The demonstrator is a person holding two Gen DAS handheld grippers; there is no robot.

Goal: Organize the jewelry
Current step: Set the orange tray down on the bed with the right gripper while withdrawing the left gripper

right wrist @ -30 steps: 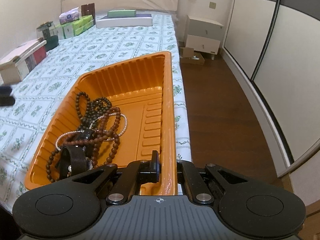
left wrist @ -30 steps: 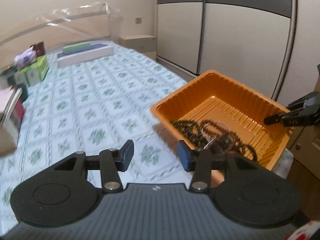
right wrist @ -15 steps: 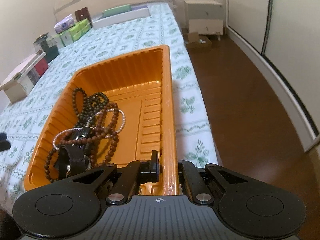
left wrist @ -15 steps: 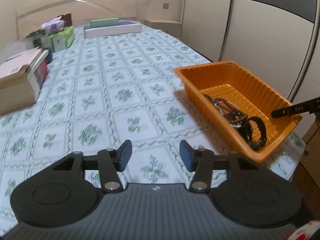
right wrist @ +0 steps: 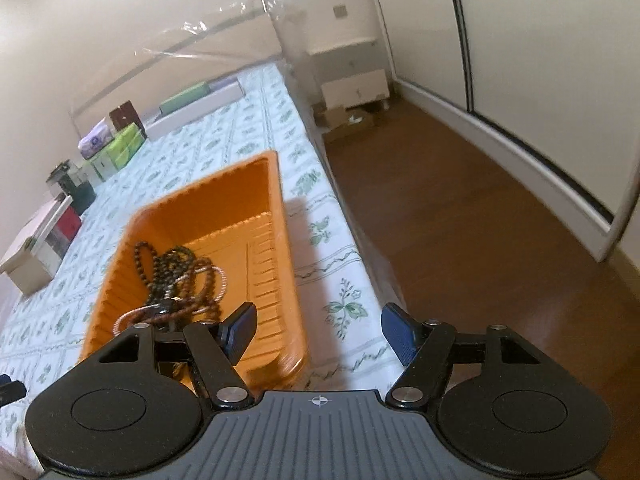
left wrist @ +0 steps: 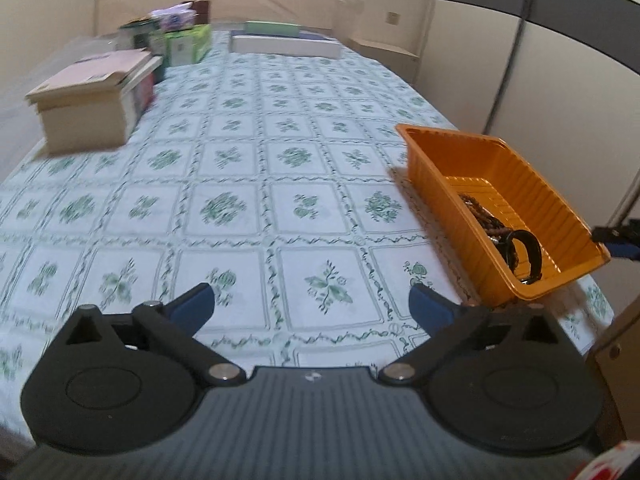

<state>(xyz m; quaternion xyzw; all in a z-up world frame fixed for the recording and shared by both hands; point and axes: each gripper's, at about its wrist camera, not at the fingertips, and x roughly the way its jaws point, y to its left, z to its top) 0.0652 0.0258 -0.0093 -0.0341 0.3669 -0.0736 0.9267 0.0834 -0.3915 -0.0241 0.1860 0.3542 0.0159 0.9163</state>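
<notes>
the left tongs (left wrist: pixel 312 306) stand spread as wide as they go, their jaws having just been opening, with nothing between the blue pads but the flowered bedsheet (left wrist: pixel 248 168) below. they touch nothing.

the right tongs (right wrist: pixel 320 326) stand at a middling spread, jaws also just opened, and grip nothing. the near right corner of the orange tray (right wrist: pixel 276 216) lies between the pads: the left pad hangs over the tray's inside by the right wall, the right pad over the sheet outside it. whether the left pad touches the wall cannot be told through the blur.

the orange tray sits on the bed near its right edge, beside the brown wooden floor (right wrist: pixel 460 240). in it lies the jewelry: a tangle of dark bead necklaces (right wrist: pixel 176 268), a pale pinkish strand among them, heaped against the tray's left side. in the left view a black strap (left wrist: pixel 526 254) lies in the tray's near end beside the beads.

from the left view the tip of the right tongs (left wrist: pixel 618 240) shows just off the tray's near right corner.

far up the bed stand a stack of books (left wrist: pixel 92 100) and green boxes (left wrist: pixel 188 44).
</notes>
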